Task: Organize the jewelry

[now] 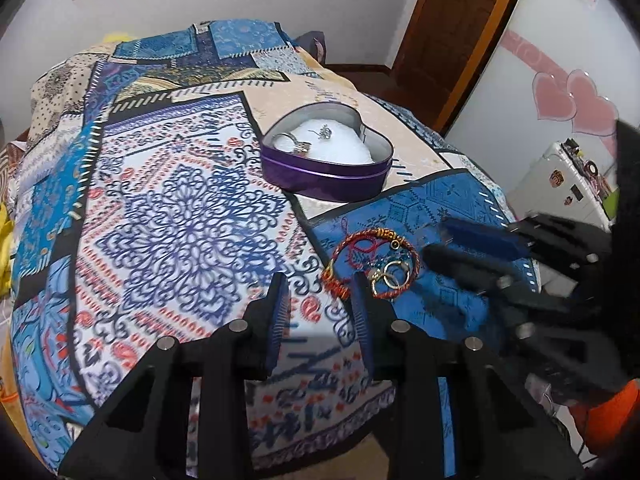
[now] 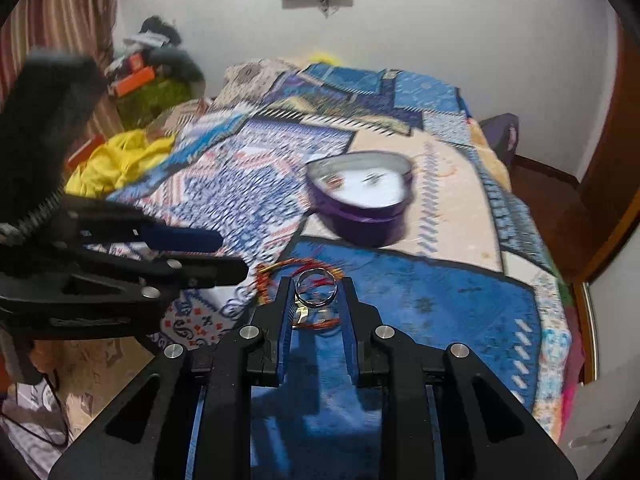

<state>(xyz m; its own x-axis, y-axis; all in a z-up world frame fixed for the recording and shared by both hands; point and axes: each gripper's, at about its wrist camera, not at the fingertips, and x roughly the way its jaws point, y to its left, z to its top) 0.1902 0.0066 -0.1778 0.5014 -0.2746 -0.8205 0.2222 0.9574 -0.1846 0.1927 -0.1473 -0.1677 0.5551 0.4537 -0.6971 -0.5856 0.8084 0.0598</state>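
Note:
A purple heart-shaped tin (image 1: pixel 332 178) with white padding holds a ring (image 1: pixel 298 144) and a small silver piece (image 1: pixel 326 132); it also shows in the right wrist view (image 2: pixel 360 216). A red and gold braided bracelet (image 1: pixel 372 260) and gold rings (image 1: pixel 390 274) lie on the blue patch of the bedspread. My left gripper (image 1: pixel 320 292) is open and empty, just left of the bracelet. My right gripper (image 2: pixel 316 292) has its fingers on either side of a silver ring (image 2: pixel 316 290), above the bracelet (image 2: pixel 272 276); the jaws look nearly closed on it.
A patterned blue, white and orange bedspread (image 1: pixel 180 220) covers the bed. Yellow cloth (image 2: pixel 120 160) and clutter lie at the bed's far left. A wooden door (image 1: pixel 452 20) and a white fridge (image 1: pixel 560 184) stand to the right.

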